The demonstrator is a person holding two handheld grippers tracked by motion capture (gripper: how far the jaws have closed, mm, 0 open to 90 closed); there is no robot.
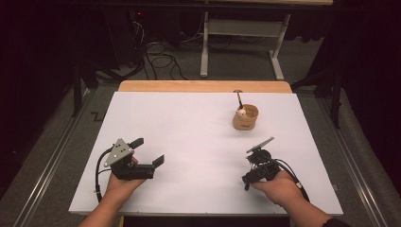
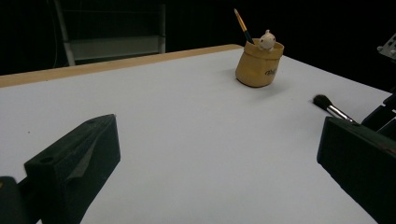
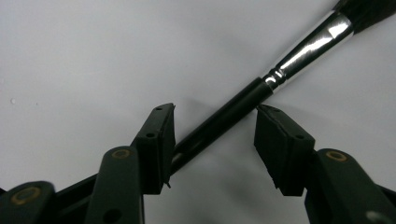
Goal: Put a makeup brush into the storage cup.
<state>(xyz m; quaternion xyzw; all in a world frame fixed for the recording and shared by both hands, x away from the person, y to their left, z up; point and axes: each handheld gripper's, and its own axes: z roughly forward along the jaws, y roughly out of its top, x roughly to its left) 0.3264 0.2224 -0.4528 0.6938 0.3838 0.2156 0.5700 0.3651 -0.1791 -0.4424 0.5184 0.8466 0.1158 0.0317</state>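
Note:
A black-handled makeup brush (image 3: 233, 112) with a silver ferrule lies on the white table top (image 1: 189, 132). Its dark bristle head (image 2: 321, 100) points away from the right hand. My right gripper (image 3: 212, 109) points down over it. The handle runs slantwise between the two pads with a gap still showing, so the gripper is open. From above, that gripper (image 1: 253, 163) sits at the front right. My left gripper (image 1: 148, 150) rests at the front left, jaws wide open and empty (image 2: 219, 140).
A tan cup (image 1: 245, 118) stands at the back right and holds a thin paintbrush (image 2: 243, 25) and a small white figure (image 2: 267, 39). The table's wooden back edge (image 1: 203, 86) shows beyond the white sheet. Cables and a table frame lie on the floor behind.

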